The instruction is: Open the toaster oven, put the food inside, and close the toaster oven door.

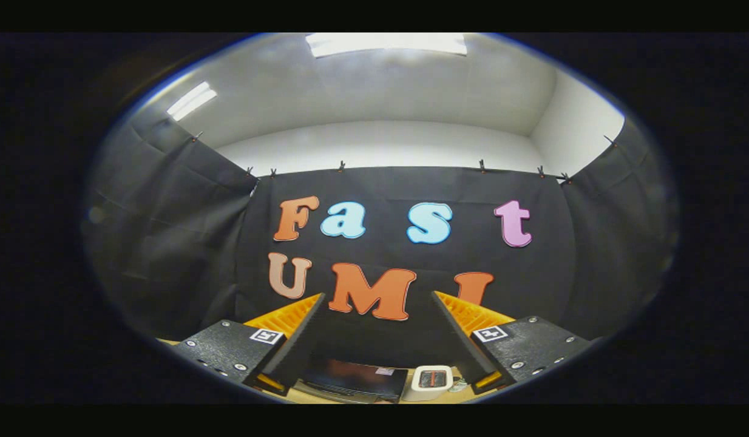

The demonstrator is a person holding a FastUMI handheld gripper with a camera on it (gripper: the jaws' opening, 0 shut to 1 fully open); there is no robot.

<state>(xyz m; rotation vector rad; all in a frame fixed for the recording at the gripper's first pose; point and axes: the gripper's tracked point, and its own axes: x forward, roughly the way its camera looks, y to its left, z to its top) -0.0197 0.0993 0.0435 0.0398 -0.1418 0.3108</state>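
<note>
The gripper (pixel 374 340) is held high and level, with its two fingers (pixel 292 331) spread wide apart; nothing sits between them and neither finger touches anything. The fingers point toward the black cloth wall (pixel 168 243) at 12 o'clock. Far below the fingertips, in the gap between the fingers, a wooden table (pixel 326 397) carries two items. The toaster oven (pixel 356 379) appears as a low, dark box at roughly 6 o'clock from the gripper's midpoint, nearer the left-hand finger. Its long axis runs from 9 o'clock to 3 o'clock, parallel to the wall. A glossy dark surface with a faint reddish reflection faces the camera; whether this is the door or the top cannot be determined, and whether the door is open or closed cannot be determined either. Just beside the toaster oven, at its 3 o'clock side, stands a small white container (pixel 431 381) with rounded corners. It holds something dark with a reddish patch in the middle; the contents are too small to identify. The container stands close to the toaster oven; whether the two touch cannot be determined. Above the cloth wall, a pale room wall and ceiling lights (pixel 386 44) are visible at 12 o'clock.
</note>
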